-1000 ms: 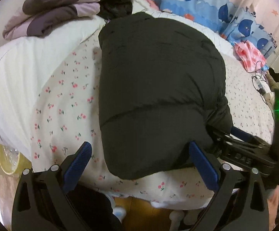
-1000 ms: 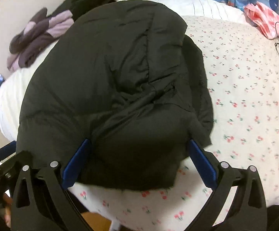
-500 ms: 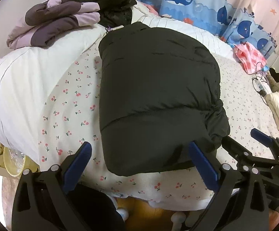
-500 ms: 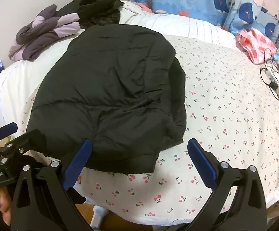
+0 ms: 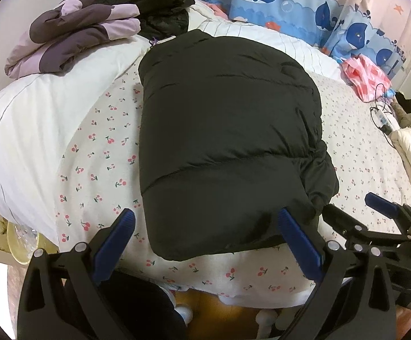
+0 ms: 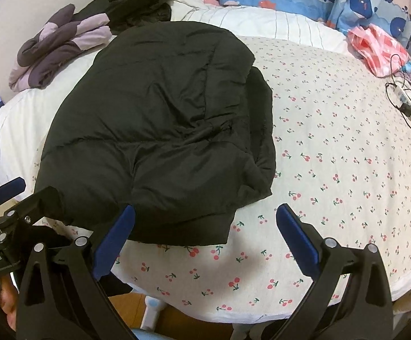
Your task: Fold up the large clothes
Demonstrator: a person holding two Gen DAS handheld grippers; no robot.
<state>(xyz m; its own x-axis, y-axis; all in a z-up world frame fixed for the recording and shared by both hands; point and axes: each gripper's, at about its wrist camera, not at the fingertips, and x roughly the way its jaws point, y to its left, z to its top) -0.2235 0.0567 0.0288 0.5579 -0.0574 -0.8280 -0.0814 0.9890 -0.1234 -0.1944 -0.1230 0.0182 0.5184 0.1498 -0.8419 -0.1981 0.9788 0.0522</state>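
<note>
Two risks stand out: the puffy black jacket may spring back open, and its loose flap on the side away from the purple clothes pile could slide out and spoil the fold. It lies as a bulky folded slab on the cherry-print sheet, near the bed's front edge. Both the left gripper and right gripper are spread wide, holding nothing.

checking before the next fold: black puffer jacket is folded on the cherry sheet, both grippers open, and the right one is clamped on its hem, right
Not quite. The right gripper is open and holds nothing; its fingers sit apart just off the near edge of the black puffer jacket, as the right wrist view shows. The rest stands: the jacket lies folded on the cherry sheet, and the left gripper is open too.
</note>
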